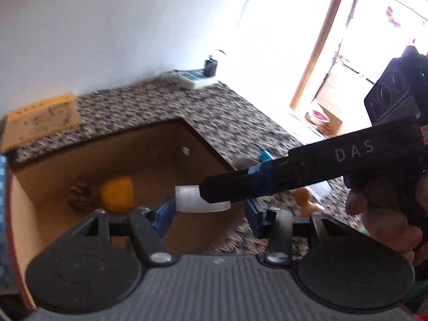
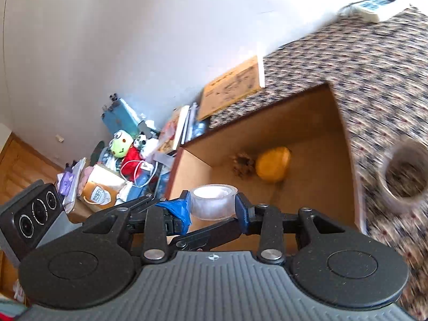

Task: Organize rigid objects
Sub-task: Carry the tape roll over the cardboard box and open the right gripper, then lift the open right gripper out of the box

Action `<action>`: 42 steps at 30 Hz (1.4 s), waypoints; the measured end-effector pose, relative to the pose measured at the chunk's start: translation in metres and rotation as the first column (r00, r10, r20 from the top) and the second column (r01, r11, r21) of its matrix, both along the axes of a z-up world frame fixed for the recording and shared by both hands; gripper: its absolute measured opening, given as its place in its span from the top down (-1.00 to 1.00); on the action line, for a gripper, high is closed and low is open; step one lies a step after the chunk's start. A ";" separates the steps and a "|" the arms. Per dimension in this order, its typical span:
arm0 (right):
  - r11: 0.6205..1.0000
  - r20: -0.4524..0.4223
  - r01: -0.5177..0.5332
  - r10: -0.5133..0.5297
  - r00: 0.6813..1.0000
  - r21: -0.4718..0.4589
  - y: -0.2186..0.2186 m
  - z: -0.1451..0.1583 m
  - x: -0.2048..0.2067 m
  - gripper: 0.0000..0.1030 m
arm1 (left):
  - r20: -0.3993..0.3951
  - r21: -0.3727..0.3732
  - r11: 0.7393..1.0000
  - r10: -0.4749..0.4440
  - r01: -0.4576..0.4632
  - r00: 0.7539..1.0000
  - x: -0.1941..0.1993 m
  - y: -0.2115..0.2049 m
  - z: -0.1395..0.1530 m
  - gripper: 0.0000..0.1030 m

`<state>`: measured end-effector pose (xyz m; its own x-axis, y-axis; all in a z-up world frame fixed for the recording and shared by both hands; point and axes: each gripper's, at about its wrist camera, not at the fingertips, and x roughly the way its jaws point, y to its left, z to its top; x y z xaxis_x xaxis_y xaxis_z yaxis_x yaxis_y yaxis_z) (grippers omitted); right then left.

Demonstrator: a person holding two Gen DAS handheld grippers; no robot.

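Patterned carpet (image 2: 374, 61) surrounds an open cardboard box (image 2: 315, 112), with a white wall behind.
Right gripper (image 2: 214, 206) clamps a clear tape roll (image 2: 212, 200) above the box's near edge; left gripper (image 1: 208, 214) gapes wide beneath it. Inside the box lie a yellow object (image 2: 272, 164) and pinecone (image 2: 242, 164), both blurred.

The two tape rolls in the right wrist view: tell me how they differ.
The clear tape roll is clamped between the right gripper's blue fingers, above the open cardboard box; the second tape roll lies loose on the patterned cloth outside the box. The held roll looks frosted and whitish; the loose one looks browner, though motion blur hides detail. The loose roll appears larger, but it may simply be nearer. Both are hollow rings.
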<state>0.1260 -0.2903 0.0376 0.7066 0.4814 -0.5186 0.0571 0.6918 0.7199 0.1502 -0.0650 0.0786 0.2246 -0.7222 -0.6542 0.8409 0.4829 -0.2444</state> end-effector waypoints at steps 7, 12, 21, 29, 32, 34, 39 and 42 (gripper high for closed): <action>0.986 -0.130 -0.069 0.089 0.987 0.153 0.018 -0.049 0.091 0.62 | -0.041 0.095 0.984 0.153 -0.149 0.987 0.068 0.023 -0.024 0.11; 0.972 -0.269 -0.038 0.102 0.958 0.234 0.031 -0.090 0.128 0.63 | -0.136 0.193 0.956 0.250 -0.222 0.959 0.112 0.031 -0.063 0.11; 0.949 -0.399 0.050 0.083 0.913 0.310 0.051 -0.125 0.155 0.64 | -0.131 0.307 0.894 0.379 -0.326 0.916 0.140 0.032 -0.087 0.11; 0.877 -0.401 0.140 0.064 0.914 0.460 0.050 -0.145 0.154 0.59 | -0.135 0.283 0.896 0.389 -0.341 0.911 0.130 0.045 -0.083 0.04; 0.877 -0.379 0.122 0.072 0.923 0.464 0.048 -0.143 0.151 0.59 | -0.131 0.278 0.898 0.386 -0.340 0.913 0.125 0.047 -0.086 -0.03; 0.881 -0.363 0.109 0.074 0.929 0.461 0.047 -0.139 0.150 0.59 | -0.103 0.287 0.895 0.382 -0.340 0.918 0.119 0.046 -0.086 -0.07; 0.906 -0.310 0.051 0.090 0.946 0.419 0.043 -0.121 0.143 0.59 | -0.050 0.289 0.891 0.378 -0.349 0.924 0.107 0.045 -0.084 -0.18; 0.923 -0.279 0.036 0.079 0.957 0.384 0.040 -0.109 0.135 0.59 | -0.019 0.294 0.883 0.387 -0.365 0.922 0.104 0.043 -0.080 -0.18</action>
<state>0.2611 -0.2505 -0.0718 0.5443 0.6958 -0.4687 0.2864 0.3710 0.8834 0.2539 -0.0216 -0.0019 0.3854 -0.3779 -0.8419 0.5669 0.8168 -0.1071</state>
